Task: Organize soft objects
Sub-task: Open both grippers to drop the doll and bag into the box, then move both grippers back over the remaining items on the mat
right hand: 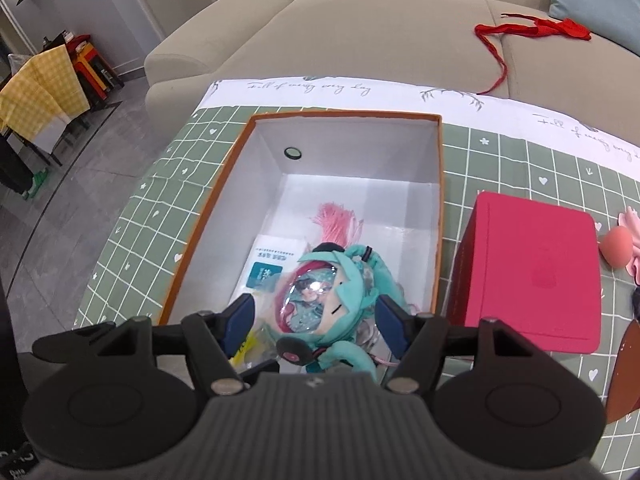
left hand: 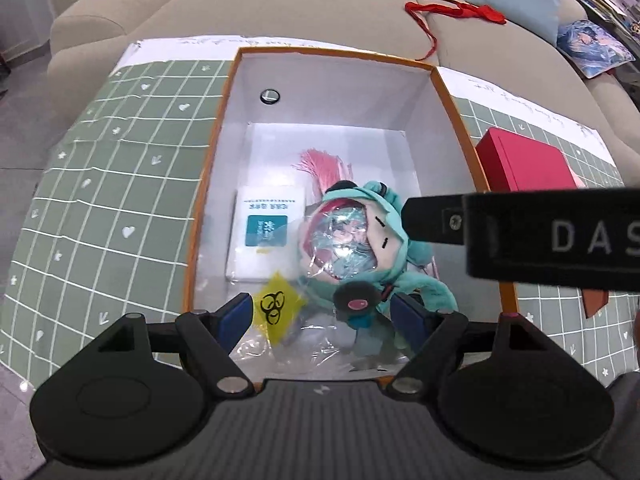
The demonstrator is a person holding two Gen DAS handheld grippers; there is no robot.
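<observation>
A teal plush doll [left hand: 360, 248] with a shiny plastic face cover lies in the orange-rimmed white box [left hand: 208, 184], next to a pink tassel [left hand: 324, 166], a white packet [left hand: 264, 236] and a yellow tag [left hand: 276, 304]. My left gripper [left hand: 326, 316] is open above the box's near end, its fingers either side of the doll's lower part. My right gripper [right hand: 316, 316] is open too, its blue pads [right hand: 240, 320] flanking the doll [right hand: 328, 300] over the box [right hand: 208, 216]. The right gripper's body crosses the left wrist view at right.
The box sits on a green grid tablecloth [right hand: 132, 232]. A red closed box [right hand: 532, 268] stands just right of it, with a pink sponge [right hand: 616, 246] beyond. A beige sofa [right hand: 380, 32] with a red ribbon [right hand: 532, 30] lies behind.
</observation>
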